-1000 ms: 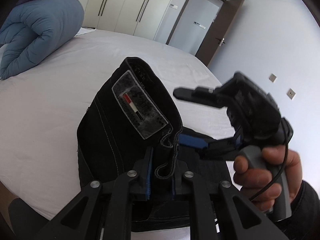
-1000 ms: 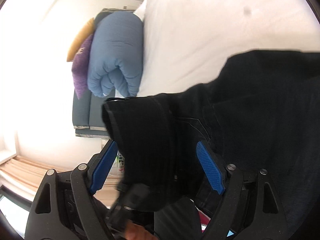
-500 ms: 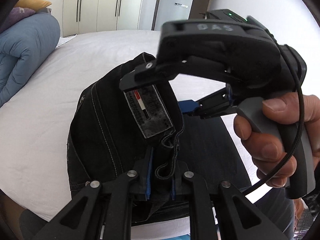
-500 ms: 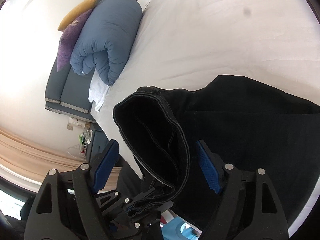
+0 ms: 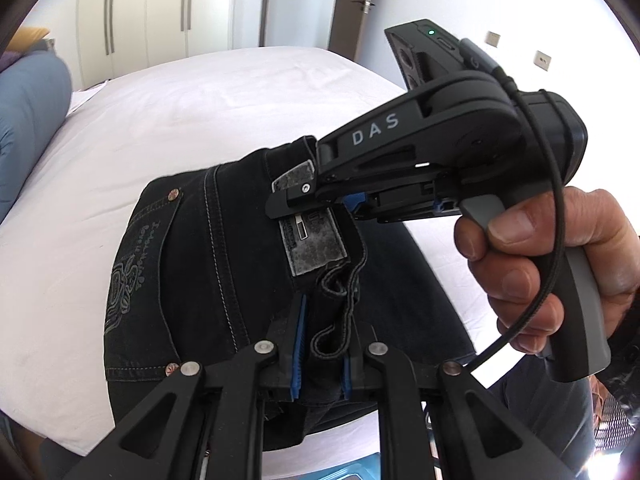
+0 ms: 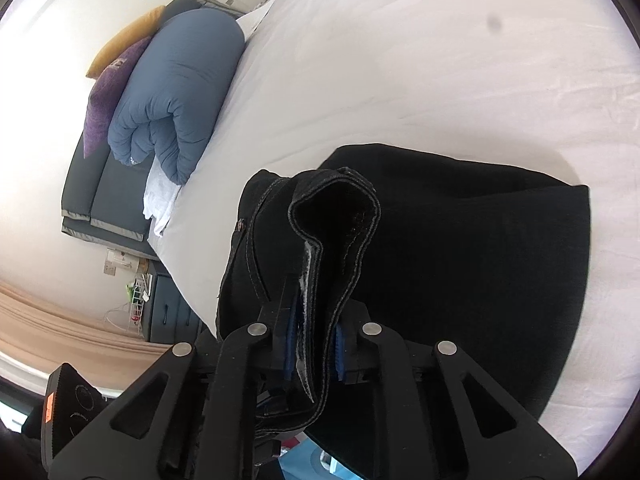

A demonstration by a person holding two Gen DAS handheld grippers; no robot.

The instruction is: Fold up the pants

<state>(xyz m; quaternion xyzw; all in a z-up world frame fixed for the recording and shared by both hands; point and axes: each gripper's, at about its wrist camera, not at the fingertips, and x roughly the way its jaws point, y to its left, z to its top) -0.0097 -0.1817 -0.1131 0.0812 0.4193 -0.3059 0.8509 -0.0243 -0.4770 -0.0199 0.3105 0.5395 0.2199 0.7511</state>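
Note:
Black jeans (image 5: 180, 260) lie bunched on the white bed (image 5: 200, 100), back pocket and grey waistband label (image 5: 316, 248) facing up. My left gripper (image 5: 322, 344) is shut on a fold of the waistband near its belt loop. A hand (image 5: 540, 260) holds my right gripper (image 5: 312, 200) just beyond, its tips over the label end of the same waistband. In the right wrist view the right gripper (image 6: 316, 336) is closing, and its blue pads press a doubled waistband strip of the jeans (image 6: 460, 260), which rises in a loop.
A rolled blue duvet (image 6: 176, 92) with purple and yellow pillows (image 6: 108, 92) sits at the head of the bed. White wardrobes (image 5: 160, 12) and a door (image 5: 352, 4) stand beyond the far edge. A dark nightstand (image 6: 172, 316) stands beside the bed.
The right gripper's jaws went from wide open around the waistband to clamped on it. The right gripper swung in over the label. The left wrist view rolled and shifted, with its grip unchanged.

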